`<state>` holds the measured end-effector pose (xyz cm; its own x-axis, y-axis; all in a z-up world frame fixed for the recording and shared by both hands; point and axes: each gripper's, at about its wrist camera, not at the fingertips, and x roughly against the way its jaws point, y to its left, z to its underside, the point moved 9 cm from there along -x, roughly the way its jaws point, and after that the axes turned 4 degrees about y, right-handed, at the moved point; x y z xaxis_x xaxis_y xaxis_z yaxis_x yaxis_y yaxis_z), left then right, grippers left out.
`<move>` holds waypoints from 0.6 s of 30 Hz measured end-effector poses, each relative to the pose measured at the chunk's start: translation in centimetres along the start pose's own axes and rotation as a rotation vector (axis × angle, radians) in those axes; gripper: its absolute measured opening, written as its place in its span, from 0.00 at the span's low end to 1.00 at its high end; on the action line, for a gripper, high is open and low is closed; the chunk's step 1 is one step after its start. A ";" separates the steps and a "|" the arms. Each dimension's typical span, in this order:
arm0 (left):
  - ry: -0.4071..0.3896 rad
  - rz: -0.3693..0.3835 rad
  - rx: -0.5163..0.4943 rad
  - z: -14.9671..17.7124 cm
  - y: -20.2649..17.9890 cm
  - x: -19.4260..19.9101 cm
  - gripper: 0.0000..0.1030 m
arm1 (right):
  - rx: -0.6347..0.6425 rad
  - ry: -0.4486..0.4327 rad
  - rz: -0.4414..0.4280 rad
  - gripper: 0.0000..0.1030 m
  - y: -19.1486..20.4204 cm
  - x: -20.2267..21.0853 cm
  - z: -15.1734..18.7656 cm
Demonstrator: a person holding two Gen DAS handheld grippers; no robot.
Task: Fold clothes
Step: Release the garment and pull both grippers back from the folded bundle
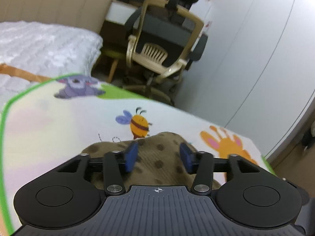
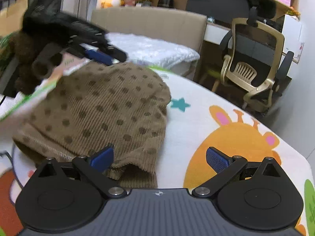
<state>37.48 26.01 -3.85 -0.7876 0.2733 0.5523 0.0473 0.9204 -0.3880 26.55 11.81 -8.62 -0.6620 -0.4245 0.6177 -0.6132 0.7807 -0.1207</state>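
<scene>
Across both views spreads a white mat (image 2: 189,122) printed with cartoon animals and edged in green; it covers the surface where the work happens, though what lies under it is hidden. Behind it stands a bed (image 1: 45,45) with a white quilted cover and a tan padded headboard. Beside the bed sits a chair (image 1: 167,43) with a gold frame and dark mesh back, near a pale grey wall (image 1: 256,49).

On the mat lies the garment (image 2: 102,114), a brown ribbed knit with darker dots, bunched in a loose heap. Its hem opening faces the right wrist camera.

From the right wrist view, the left gripper (image 2: 98,56) shows as a blurred black shape at the far edge of the garment, one blue pad visible. In its own view, the left gripper (image 1: 158,155) hangs over the garment with its jaws spread, cloth showing between the blue pads.

Nearest, the right gripper (image 2: 159,158) has its jaws spread wide: its left pad rests against the garment's hem, its right pad sits over a printed orange animal, apart from the cloth.
</scene>
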 end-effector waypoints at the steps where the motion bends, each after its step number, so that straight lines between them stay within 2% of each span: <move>1: -0.016 0.003 -0.001 0.2 -0.2 1.4 0.62 | -0.018 -0.022 -0.011 0.98 -0.2 0.5 -0.4; 3: -0.034 0.006 0.005 1.0 -0.6 3.9 0.71 | -0.054 -0.059 -0.026 0.98 -0.6 1.3 -1.1; 6: -0.043 0.009 0.004 4.4 -1.8 7.4 0.82 | -0.090 -0.066 -0.020 1.00 -1.0 0.9 -1.1; 11: 0.009 -0.041 -0.010 11.6 -3.8 9.4 0.85 | -0.149 -0.024 -0.003 1.00 -0.8 -0.6 0.2; 16: 0.011 -0.063 0.146 15.4 -4.0 11.8 0.86 | -0.188 -0.061 -0.047 1.00 -0.1 2.7 1.9; 17: 0.001 -0.090 0.141 16.0 -4.6 12.3 0.91 | -0.196 -0.068 -0.055 1.00 0.1 3.4 2.2; 18: -0.010 -0.118 0.136 16.6 -5.2 12.9 0.91 | -0.204 -0.075 -0.064 1.00 0.2 4.1 2.5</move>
<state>16.89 20.11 -6.92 -0.7886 0.1623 0.5931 -0.1287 0.8996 -0.4172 22.64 9.13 -8.08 -0.6595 -0.5034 0.5582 -0.5605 0.8242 0.0811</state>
